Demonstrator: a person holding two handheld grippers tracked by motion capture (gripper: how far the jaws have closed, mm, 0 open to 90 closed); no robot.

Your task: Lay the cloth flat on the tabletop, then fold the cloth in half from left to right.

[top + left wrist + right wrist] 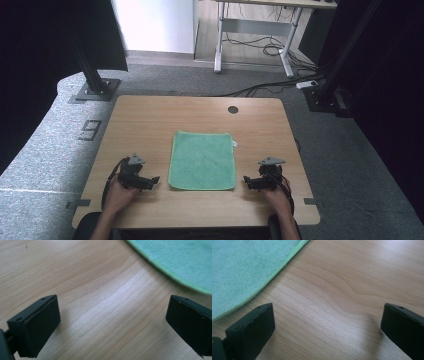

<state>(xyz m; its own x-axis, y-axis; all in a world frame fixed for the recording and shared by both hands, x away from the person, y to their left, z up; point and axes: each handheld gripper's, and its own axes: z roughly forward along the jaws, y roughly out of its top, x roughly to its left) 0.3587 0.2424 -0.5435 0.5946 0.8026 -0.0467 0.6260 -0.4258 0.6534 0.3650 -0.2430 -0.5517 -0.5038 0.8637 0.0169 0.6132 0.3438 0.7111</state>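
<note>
A green cloth (202, 160) lies flat in the middle of the wooden table (145, 120). My left gripper (154, 181) rests on the table just left of the cloth's near left corner, jaws pointing toward it. My right gripper (247, 181) sits just right of the near right corner, facing the cloth. In the left gripper view the jaws stand wide apart over bare wood, with the cloth (180, 262) at the upper right. In the right gripper view the jaws are wide apart too, nothing between them, and the cloth (244, 272) lies at the upper left. Neither gripper touches the cloth.
A dark round grommet hole (233, 109) sits near the table's far edge. Black frame posts (90, 70) stand on the carpet beyond the far corners, and a desk with cables (255, 45) lies farther back. The table's near edge runs just behind both hands.
</note>
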